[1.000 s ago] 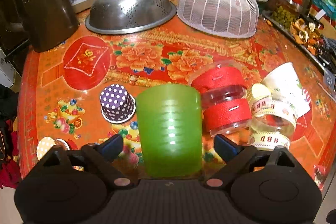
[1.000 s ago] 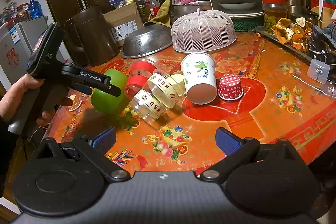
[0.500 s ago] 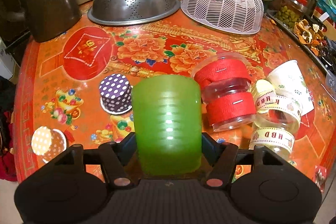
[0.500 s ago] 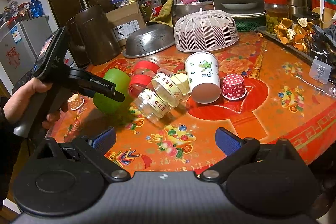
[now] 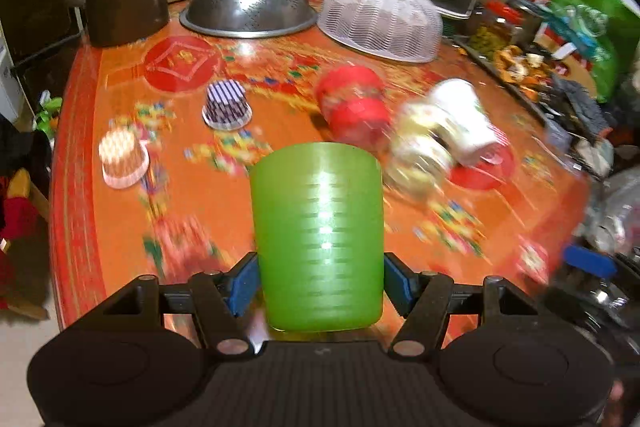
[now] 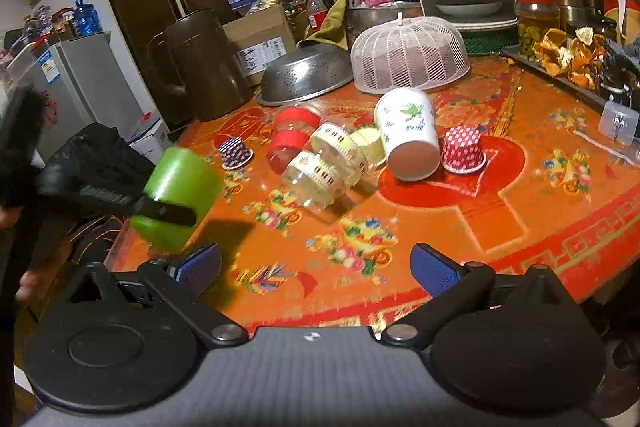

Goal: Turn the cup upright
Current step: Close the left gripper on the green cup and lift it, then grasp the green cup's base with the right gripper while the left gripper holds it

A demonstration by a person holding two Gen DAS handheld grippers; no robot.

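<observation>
A green plastic cup (image 5: 318, 235) is held between the blue pads of my left gripper (image 5: 320, 285), which is shut on it near its wide rim end. In the right wrist view the green cup (image 6: 180, 195) hangs tilted in the air above the table's left edge, gripped by the left gripper (image 6: 160, 209). My right gripper (image 6: 316, 269) is open and empty above the near table edge. A white paper cup (image 6: 408, 135) lies on its side mid-table.
The orange patterned table (image 6: 460, 227) holds two clear jars with red bands (image 6: 292, 139) and cream bands (image 6: 324, 163) lying down, small dotted paper cups (image 6: 462, 151), a steel colander (image 6: 308, 75), a white mesh food cover (image 6: 408, 55) and a brown jug (image 6: 200, 63).
My left gripper closed on the green cup, then lifted it off the table and back toward the left edge. The right gripper stayed open and nearly still.
</observation>
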